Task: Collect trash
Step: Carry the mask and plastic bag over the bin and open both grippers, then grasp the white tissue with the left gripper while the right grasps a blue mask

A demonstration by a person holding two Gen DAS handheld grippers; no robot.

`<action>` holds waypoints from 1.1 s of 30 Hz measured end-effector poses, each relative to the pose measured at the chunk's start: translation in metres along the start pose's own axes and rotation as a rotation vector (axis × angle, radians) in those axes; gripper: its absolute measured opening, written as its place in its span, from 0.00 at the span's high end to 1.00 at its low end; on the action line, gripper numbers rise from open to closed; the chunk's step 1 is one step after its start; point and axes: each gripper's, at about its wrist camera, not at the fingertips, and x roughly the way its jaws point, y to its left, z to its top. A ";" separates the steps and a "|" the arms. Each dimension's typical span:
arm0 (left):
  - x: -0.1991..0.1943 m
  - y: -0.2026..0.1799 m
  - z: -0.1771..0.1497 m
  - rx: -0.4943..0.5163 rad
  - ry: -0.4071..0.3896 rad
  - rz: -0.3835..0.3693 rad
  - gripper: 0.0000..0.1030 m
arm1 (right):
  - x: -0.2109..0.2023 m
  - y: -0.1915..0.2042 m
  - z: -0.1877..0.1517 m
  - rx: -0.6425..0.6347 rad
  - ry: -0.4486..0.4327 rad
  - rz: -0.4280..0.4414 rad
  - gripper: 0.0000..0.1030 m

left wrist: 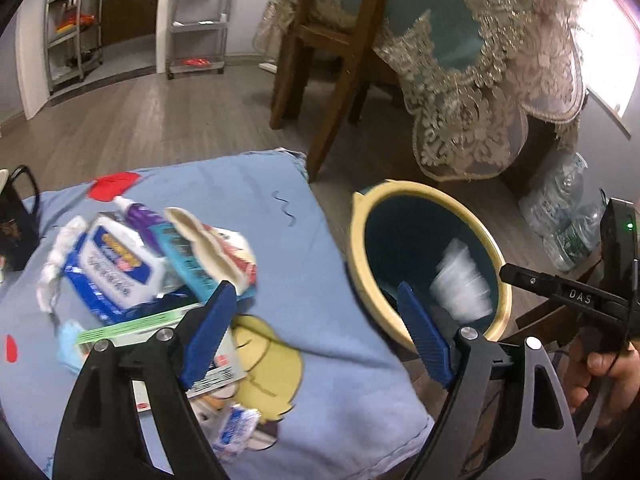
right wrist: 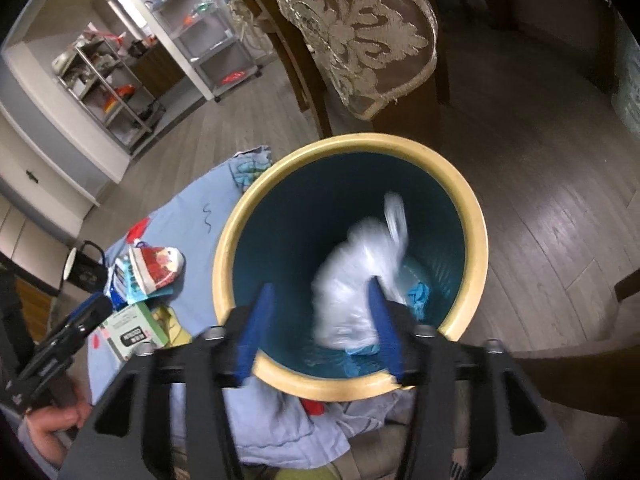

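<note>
Now the right gripper (right wrist: 320, 328) stands parted over the bin (right wrist: 476, 232), white plastic bag (right wrist: 352, 280) dropping in; the empty, spread left gripper (left wrist: 316, 336) should next pick from the wrapper pile (left wrist: 152, 264).

Here is the left gripper (left wrist: 316, 336): matte black triangular arms with cut-out windows, round silver screw heads at the pivots, ribbed royal-blue finger pads (left wrist: 208, 332). The right gripper (right wrist: 320, 328) matches it, black frame and blue pads (right wrist: 256, 328). Its black handle carries white "DAS" lettering and a small green light.
</note>
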 end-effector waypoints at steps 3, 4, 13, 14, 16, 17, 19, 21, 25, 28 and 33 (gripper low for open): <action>-0.017 0.013 -0.003 -0.004 -0.024 0.023 0.18 | -0.003 0.001 -0.001 -0.007 -0.010 -0.008 0.37; -0.022 0.018 -0.005 -0.007 -0.031 0.032 0.18 | -0.003 0.001 -0.001 -0.009 -0.012 -0.010 0.35; -0.061 0.084 -0.022 -0.089 -0.060 0.124 0.17 | -0.007 0.012 -0.002 -0.045 -0.028 -0.015 0.30; -0.064 0.093 -0.024 -0.100 -0.062 0.136 0.16 | -0.007 0.013 -0.002 -0.050 -0.028 -0.016 0.30; -0.069 0.114 -0.028 -0.132 -0.065 0.165 0.16 | -0.007 0.015 -0.002 -0.057 -0.028 -0.019 0.30; -0.072 0.127 -0.030 -0.151 -0.066 0.183 0.16 | -0.007 0.015 -0.003 -0.060 -0.028 -0.020 0.29; -0.075 0.147 -0.033 -0.178 -0.071 0.210 0.16 | -0.007 0.016 -0.003 -0.063 -0.030 -0.023 0.29; -0.077 0.166 -0.034 -0.198 -0.074 0.237 0.16 | -0.007 0.017 -0.003 -0.065 -0.027 -0.021 0.29; -0.072 0.201 -0.032 -0.238 -0.072 0.281 0.18 | -0.008 0.024 -0.004 -0.089 -0.030 -0.042 0.29; -0.061 0.224 -0.026 -0.253 -0.058 0.311 0.22 | -0.008 0.034 -0.008 -0.125 -0.028 -0.049 0.29; -0.026 0.254 -0.019 -0.239 0.000 0.340 0.32 | -0.005 0.049 -0.021 -0.154 -0.004 -0.045 0.30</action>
